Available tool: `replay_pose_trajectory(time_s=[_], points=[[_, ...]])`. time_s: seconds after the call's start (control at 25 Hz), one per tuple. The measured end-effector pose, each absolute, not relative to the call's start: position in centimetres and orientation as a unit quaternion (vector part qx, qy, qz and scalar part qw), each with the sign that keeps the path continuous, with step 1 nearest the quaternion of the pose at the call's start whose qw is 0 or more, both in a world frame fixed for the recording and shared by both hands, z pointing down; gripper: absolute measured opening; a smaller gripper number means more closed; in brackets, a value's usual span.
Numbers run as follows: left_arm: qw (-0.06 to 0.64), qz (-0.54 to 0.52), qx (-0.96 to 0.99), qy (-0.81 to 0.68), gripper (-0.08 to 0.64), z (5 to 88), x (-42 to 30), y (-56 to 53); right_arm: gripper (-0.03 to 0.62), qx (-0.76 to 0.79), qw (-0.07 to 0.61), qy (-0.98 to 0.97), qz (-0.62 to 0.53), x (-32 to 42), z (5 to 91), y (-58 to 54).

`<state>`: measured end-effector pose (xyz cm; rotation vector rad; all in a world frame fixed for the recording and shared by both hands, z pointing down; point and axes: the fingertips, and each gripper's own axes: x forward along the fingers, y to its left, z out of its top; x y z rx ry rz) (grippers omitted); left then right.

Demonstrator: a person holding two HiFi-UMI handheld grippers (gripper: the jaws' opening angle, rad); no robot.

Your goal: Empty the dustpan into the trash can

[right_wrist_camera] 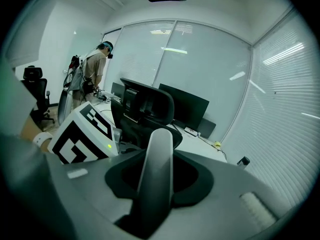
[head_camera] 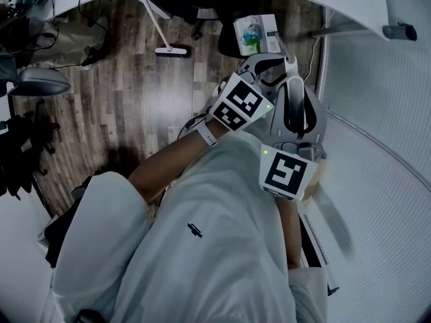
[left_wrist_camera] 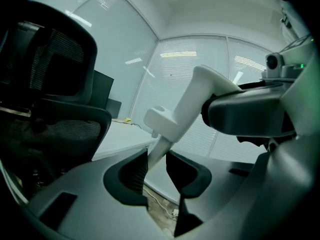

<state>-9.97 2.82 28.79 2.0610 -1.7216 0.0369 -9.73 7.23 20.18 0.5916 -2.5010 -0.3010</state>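
No words, brand names or numbers can be read anywhere. The only signs are black-and-white square code markers. One is on the cube (head_camera: 237, 103) of the left gripper (left_wrist_camera: 156, 166) and one on the cube (head_camera: 288, 172) of the right gripper (right_wrist_camera: 156, 179). The shirt (head_camera: 222, 261) carries a small dark emblem (head_camera: 194, 230) on its chest, too small to read. A packet (head_camera: 256, 34) shows green and blue print, which is illegible.

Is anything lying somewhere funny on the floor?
One thing stands out: a white long-handled broom is out on the brown wooden floor with nobody holding it, its handle pointing towards the desk. From above, I cannot tell whether it lies flat or leans. Nothing looks spilled or broken.
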Motion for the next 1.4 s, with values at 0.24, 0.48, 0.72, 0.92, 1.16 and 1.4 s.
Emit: replay_pose_trajectory(time_s=[0.24, 0.48, 0.72, 0.92, 1.16, 1.4], points=[[0.234, -0.007, 0.732, -0.64, 0.114, 29.4, -11.7, 3.8, 0.117, 0.192, 0.28, -0.932, -0.129, -11.5, 20.8, 8.4], [0.238, -0.027, 0.717, -0.654, 0.114, 29.9, -13.0, 4.4, 0.117, 0.162, 0.289, -0.933, -0.143, -12.9, 21.3, 9.1], [0.232, -0.051, 0.707, -0.666, 0.114, 30.1, -14.5, 5.0, 0.117, 0.133, 0.292, -0.935, -0.148, -14.3, 21.6, 9.6], [0.224, -0.067, 0.701, -0.674, 0.114, 30.6, -15.9, 5.7, 0.117, 0.109, 0.297, -0.937, -0.15, -15.8, 22.0, 10.4], [0.214, -0.101, 0.694, -0.68, 0.115, 30.7, -17.1, 6.3, 0.117, 0.095, 0.307, -0.932, -0.17, -16.8, 22.3, 11.0], [0.215, -0.136, 0.684, -0.684, 0.12, 30.4, -17.5, 7.2, 0.117, 0.078, 0.317, -0.92, -0.217, -17.2, 22.2, 12.2]])
